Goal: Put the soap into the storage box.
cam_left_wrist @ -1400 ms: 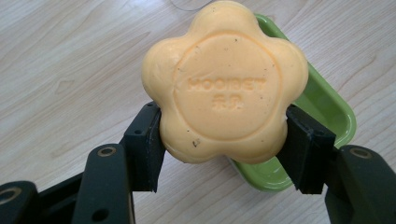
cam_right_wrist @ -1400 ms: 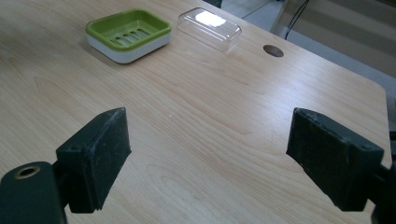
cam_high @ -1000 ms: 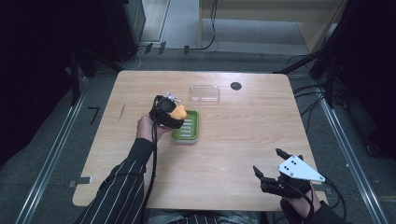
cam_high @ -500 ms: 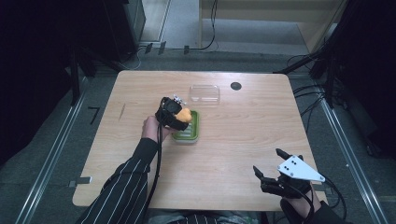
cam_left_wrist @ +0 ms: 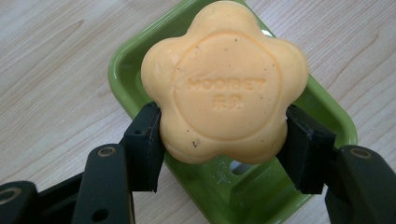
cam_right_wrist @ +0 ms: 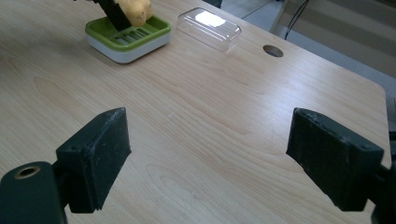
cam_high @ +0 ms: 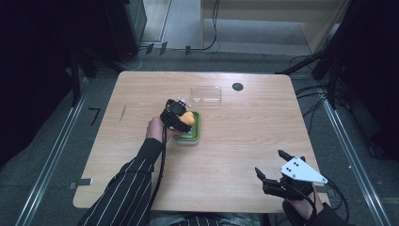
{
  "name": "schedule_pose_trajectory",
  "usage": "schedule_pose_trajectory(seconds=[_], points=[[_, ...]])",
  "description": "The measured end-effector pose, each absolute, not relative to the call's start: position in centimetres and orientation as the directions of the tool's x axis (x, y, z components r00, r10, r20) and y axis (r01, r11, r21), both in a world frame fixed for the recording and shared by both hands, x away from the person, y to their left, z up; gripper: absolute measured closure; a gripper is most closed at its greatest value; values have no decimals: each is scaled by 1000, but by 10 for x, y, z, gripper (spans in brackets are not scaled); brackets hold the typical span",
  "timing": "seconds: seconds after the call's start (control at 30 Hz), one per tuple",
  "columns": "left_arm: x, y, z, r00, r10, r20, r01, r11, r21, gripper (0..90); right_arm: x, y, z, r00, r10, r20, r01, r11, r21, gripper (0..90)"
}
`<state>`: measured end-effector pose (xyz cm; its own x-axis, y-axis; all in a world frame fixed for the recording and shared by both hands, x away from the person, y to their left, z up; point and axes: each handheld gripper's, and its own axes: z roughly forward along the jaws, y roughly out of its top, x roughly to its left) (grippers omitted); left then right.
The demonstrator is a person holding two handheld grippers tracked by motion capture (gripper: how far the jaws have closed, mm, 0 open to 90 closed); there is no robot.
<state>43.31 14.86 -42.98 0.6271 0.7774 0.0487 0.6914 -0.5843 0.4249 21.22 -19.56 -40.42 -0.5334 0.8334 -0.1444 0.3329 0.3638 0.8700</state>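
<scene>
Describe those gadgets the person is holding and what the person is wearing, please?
Each hand carries a black gripper with two chunky, flat-faced black jaws. The left gripper has round metal rivets on its jaw arms and a black cable trailing back along a dark sleeve with thin white stripes. The right gripper has a grey three-cornered plate dotted with small holes on top.

On the light wooden table (cam_high: 244, 141) we list one clear plastic lid (cam_high: 206, 94), lying flat near the far edge, and just beside it a round dark hole (cam_high: 237, 86) in the tabletop. Beyond, on the floor, black cables (cam_high: 207, 44).
</scene>
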Motion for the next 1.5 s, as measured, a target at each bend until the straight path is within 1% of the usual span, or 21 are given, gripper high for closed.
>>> schedule_pose_trajectory(seconds=[0.33, 0.43, 0.7, 1.5], points=[[435, 149, -431, 634, 772, 52, 685, -592, 425, 394, 212, -196, -404, -533, 834, -144, 334, 363, 870, 136], [435, 147, -432, 642, 763, 70, 675, -607, 420, 394, 212, -196, -404, -534, 833, -145, 333, 365, 870, 136], [435, 139, -437, 664, 742, 90, 662, -640, 389, 393, 212, -196, -404, -533, 834, -145, 334, 364, 869, 136], [435, 134, -443, 669, 734, 118, 664, -661, 351, 389, 212, -196, -404, -530, 836, -142, 336, 362, 870, 136]])
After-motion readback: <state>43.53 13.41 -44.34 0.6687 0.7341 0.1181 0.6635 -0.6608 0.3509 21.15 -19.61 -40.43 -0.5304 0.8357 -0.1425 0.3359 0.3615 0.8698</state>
